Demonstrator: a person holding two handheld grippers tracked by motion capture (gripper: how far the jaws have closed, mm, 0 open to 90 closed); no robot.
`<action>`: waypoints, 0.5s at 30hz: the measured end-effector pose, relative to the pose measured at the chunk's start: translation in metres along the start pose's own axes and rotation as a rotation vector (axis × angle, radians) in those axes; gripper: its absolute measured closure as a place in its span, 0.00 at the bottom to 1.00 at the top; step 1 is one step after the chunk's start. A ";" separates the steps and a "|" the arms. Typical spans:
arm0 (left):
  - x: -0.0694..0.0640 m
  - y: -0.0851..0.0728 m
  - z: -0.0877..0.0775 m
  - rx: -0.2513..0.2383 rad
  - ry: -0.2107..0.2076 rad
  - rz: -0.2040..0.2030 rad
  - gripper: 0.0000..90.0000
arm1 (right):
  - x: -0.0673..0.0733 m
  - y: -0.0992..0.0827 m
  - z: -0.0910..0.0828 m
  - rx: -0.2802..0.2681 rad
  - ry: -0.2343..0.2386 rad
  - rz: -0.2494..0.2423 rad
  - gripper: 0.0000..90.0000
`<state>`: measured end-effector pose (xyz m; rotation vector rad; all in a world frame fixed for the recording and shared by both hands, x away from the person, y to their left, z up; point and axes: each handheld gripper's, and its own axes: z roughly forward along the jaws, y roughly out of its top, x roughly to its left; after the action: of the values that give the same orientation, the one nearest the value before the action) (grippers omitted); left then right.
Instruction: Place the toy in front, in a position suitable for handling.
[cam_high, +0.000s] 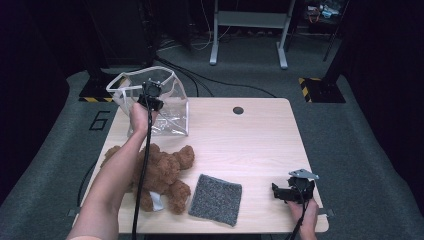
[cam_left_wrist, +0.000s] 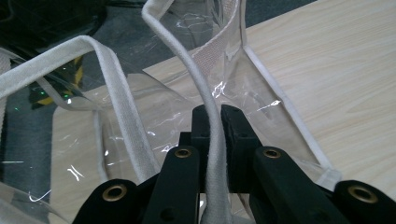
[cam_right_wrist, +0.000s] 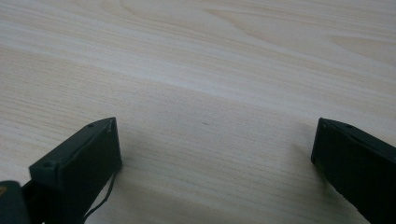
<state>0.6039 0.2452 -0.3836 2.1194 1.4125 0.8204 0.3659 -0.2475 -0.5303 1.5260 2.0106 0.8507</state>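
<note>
A clear plastic bag (cam_high: 165, 107) with white fabric trim stands at the table's far left. My left gripper (cam_high: 151, 95) is at its near rim, shut on the white trim (cam_left_wrist: 212, 116) of the bag's mouth; in the left gripper view the strip runs pinched between the two black jaws. A brown teddy bear (cam_high: 162, 175) lies on the near left of the table, partly under the person's left forearm. A grey felt square (cam_high: 216, 198) lies beside it. My right gripper (cam_high: 280, 192) rests low at the near right, jaws wide open over bare wood (cam_right_wrist: 210, 116).
The light wooden table (cam_high: 250, 140) has a round cable hole (cam_high: 238, 110) near its far edge. Beyond the table are a grey carpet floor, a metal desk frame (cam_high: 250, 35) and dark equipment.
</note>
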 end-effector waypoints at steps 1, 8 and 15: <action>0.001 0.000 0.000 0.000 -0.001 0.000 0.93 | 0.000 0.000 0.000 0.000 0.000 0.000 0.01; 0.012 -0.004 0.003 0.016 0.023 0.005 0.93 | 0.000 0.000 0.000 0.000 -0.001 0.001 0.01; 0.025 -0.006 0.005 0.029 0.036 -0.021 0.93 | 0.000 0.000 0.000 0.000 -0.001 0.000 0.01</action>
<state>0.6103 0.2707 -0.3854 2.1180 1.4708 0.8390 0.3659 -0.2475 -0.5303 1.5265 2.0097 0.8504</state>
